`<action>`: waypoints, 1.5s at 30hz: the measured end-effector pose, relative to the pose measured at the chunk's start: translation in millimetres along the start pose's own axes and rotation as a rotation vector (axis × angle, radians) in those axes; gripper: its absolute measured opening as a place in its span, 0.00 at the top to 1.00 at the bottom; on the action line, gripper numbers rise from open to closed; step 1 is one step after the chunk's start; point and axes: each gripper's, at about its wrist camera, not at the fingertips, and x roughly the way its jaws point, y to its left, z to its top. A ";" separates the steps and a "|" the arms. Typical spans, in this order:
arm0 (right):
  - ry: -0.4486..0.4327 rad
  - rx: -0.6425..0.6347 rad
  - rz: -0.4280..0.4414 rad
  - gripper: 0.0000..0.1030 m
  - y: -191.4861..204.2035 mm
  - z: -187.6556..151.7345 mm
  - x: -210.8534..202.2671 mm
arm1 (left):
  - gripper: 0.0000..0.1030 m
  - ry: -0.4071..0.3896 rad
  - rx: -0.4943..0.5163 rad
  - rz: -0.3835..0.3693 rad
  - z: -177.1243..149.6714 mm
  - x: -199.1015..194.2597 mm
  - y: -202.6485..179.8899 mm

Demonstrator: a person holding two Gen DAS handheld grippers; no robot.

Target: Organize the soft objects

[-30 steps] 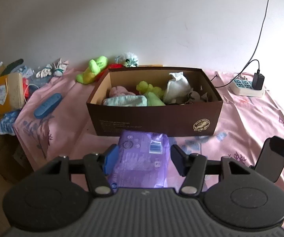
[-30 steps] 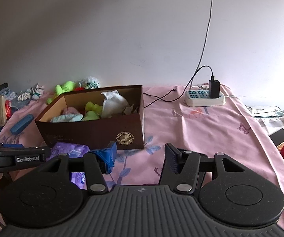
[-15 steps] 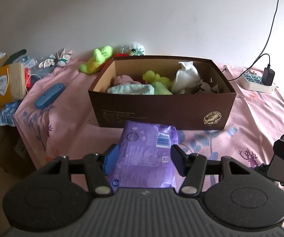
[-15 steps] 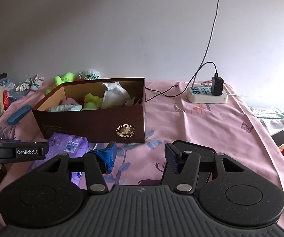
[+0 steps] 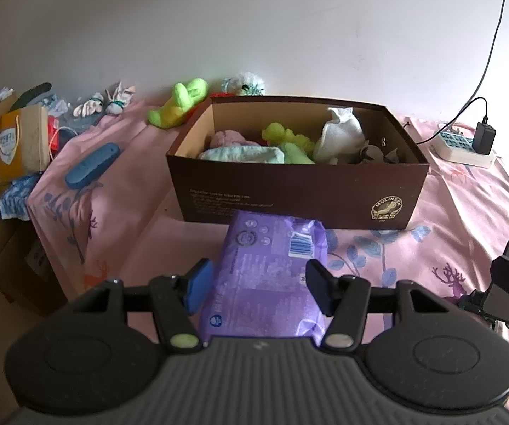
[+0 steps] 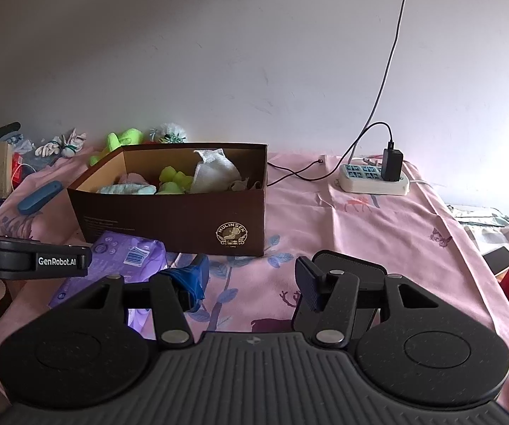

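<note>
A brown cardboard box stands on the pink cloth and holds several soft things: a pale green cloth, yellow-green plush, a white cloth. A purple soft pack lies flat in front of the box. My left gripper is open with its fingers on either side of the pack's near end, above it. My right gripper is open and empty over the cloth, right of the pack.
A green plush toy, a white fluffy toy and white gloves lie behind and left of the box. A blue case lies left. A power strip with charger sits at the back right. Bags and cartons stand off the left edge.
Both grippers have drawn back and risen a little from the box. The purple pack shows more fully between my left fingers. Both stay open.
</note>
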 end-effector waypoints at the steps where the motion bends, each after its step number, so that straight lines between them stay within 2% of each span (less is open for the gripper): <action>1: -0.002 -0.001 0.000 0.62 0.1 -0.5 -1.7 | 0.42 -0.002 0.000 0.001 -0.2 -1.4 -0.2; 15: -0.023 -0.004 0.012 0.62 2.0 -3.0 -20.6 | 0.42 -0.045 0.017 0.016 -5.8 -27.0 -1.6; 24: -0.017 -0.012 0.026 0.62 4.6 -4.5 -15.7 | 0.42 -0.056 0.024 0.036 -6.8 -34.1 -1.7; 34: 0.066 -0.042 0.068 0.62 21.0 -4.1 33.3 | 0.42 -0.015 0.043 0.061 -2.9 -7.8 -2.0; 45: 0.143 -0.052 0.065 0.62 29.8 24.7 96.9 | 0.42 0.043 0.040 0.079 24.3 50.2 15.3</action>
